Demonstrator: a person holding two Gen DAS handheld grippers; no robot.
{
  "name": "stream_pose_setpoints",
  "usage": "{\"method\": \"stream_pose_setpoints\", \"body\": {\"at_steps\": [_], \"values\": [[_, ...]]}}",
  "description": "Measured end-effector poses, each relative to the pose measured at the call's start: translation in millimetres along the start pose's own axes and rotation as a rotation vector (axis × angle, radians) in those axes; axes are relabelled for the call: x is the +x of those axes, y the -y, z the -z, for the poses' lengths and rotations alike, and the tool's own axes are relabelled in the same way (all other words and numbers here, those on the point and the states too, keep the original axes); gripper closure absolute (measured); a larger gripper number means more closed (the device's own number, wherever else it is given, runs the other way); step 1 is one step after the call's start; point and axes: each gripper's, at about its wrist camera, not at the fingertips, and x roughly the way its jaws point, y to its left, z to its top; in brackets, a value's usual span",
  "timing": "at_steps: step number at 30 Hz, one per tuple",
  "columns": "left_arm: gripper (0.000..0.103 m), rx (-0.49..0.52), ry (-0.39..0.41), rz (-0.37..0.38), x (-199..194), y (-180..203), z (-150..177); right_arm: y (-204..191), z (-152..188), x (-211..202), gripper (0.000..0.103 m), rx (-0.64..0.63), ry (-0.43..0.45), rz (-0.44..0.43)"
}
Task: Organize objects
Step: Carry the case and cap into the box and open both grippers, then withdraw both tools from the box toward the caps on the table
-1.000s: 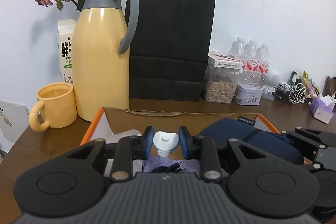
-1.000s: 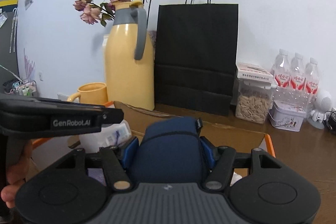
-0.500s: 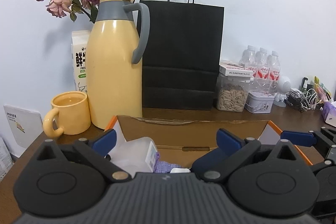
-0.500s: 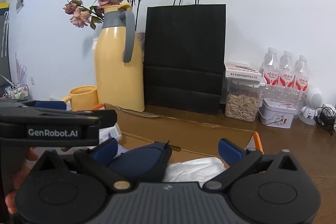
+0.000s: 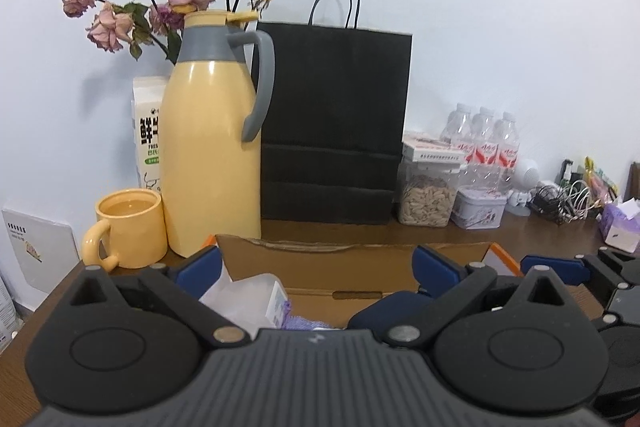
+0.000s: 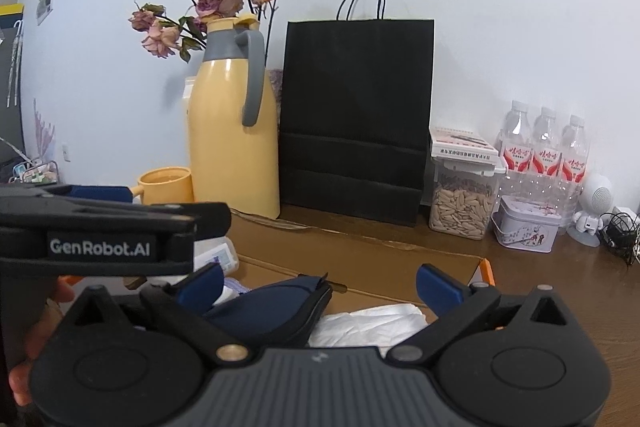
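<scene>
A dark blue pouch point(image 6: 276, 311) lies in the open cardboard box point(image 6: 360, 263), beside white plastic wrap point(image 6: 372, 323).

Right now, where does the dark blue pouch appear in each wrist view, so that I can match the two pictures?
Left wrist view: the dark blue pouch shows only partly, low and right of centre, inside the cardboard box.
Right wrist view: the pouch lies low and left of centre, beside a white plastic bag.
Shared landmark: the black paper bag behind the box.
</scene>
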Motion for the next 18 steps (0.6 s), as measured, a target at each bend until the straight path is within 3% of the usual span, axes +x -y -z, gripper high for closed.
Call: {"method": "stream_pose_setpoints", "body": {"at_steps": [18], "values": [[0.0, -0.015, 0.026, -0.012, -73.3, -17.3, 11.7, -18.1, 11.0, -57.1, 0.0, -0.024, 0.035, -0.023]]}}
